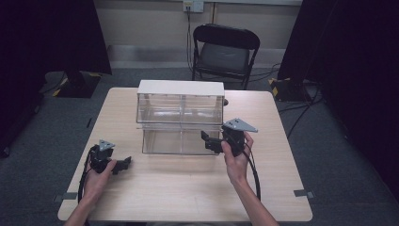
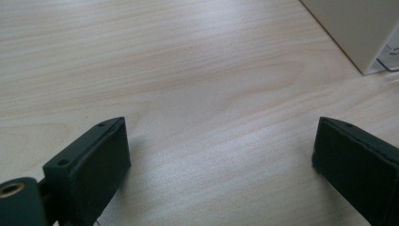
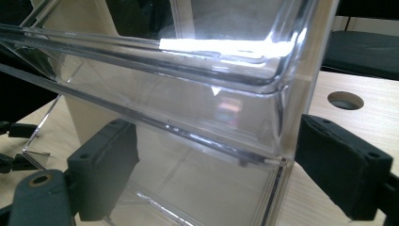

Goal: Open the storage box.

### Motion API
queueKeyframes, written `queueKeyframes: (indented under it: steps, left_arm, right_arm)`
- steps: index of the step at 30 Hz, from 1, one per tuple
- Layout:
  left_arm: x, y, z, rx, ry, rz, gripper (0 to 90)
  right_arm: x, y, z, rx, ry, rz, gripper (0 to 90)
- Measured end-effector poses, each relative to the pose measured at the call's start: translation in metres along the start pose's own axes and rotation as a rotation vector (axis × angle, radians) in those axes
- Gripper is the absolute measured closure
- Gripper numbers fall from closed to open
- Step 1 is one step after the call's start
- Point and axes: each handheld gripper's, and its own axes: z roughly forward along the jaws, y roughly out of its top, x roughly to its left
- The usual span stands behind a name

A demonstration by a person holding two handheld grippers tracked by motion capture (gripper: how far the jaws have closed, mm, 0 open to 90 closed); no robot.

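2 hand-held grippers, both open: we see the right hand-held gripper at the clear drawer unit's lower right corner, mid-frame; the left hand-held gripper rests farther off on the surface, lower left.

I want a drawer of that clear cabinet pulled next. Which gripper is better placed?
Likely the right gripper: its open fingers sit against the drawer cabinet. The left gripper rests open on the table.
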Motion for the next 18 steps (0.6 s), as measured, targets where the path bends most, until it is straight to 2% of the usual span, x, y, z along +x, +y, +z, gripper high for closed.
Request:
queueKeyframes:
  steps: [18]
  left_arm:
    - [0.0000, 0.0000, 0.0000, 0.000, 0.000, -0.001, 4.2]
  right_arm:
    - [0.0004, 0.0004, -0.0001, 0.002, -0.004, -0.004, 13.4]
